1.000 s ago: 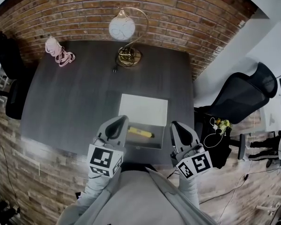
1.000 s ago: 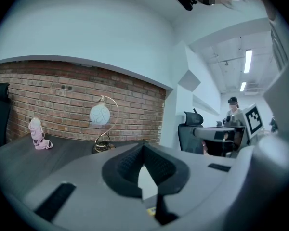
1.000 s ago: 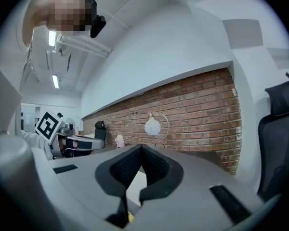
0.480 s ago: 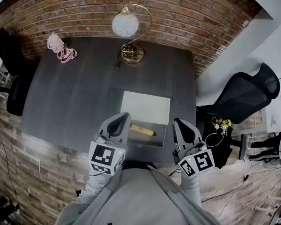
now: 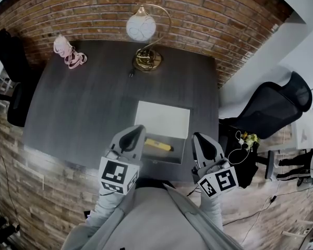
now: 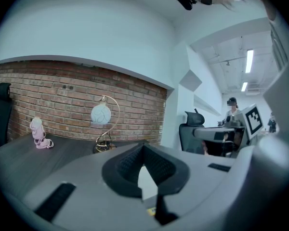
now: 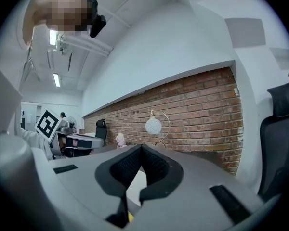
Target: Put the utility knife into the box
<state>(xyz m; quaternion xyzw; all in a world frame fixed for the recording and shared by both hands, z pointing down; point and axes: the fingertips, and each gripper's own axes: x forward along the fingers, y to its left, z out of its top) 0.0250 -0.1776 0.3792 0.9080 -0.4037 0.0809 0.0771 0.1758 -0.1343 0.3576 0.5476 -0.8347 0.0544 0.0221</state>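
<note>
The yellow utility knife [image 5: 157,144] lies inside the open grey box [image 5: 163,160] near the table's front edge. The box's white lid [image 5: 161,120] is folded back behind it. My left gripper [image 5: 133,132] hovers just left of the box, shut and empty. On the other side of the box my right gripper [image 5: 198,138] is shut on nothing. In the left gripper view the jaw tips [image 6: 143,146] meet, and a yellow sliver of the knife [image 6: 151,210] shows beneath them. The right gripper view shows its tips [image 7: 141,147] closed too.
A globe lamp [image 5: 142,27] with a brass base stands at the back of the dark table [image 5: 83,108]. A pink object [image 5: 68,51] lies at the back left. A black office chair [image 5: 271,105] stands right of the table, another dark chair [image 5: 10,61] to the left.
Both grippers stay shut beside the box. Only the head view has shifted slightly.
</note>
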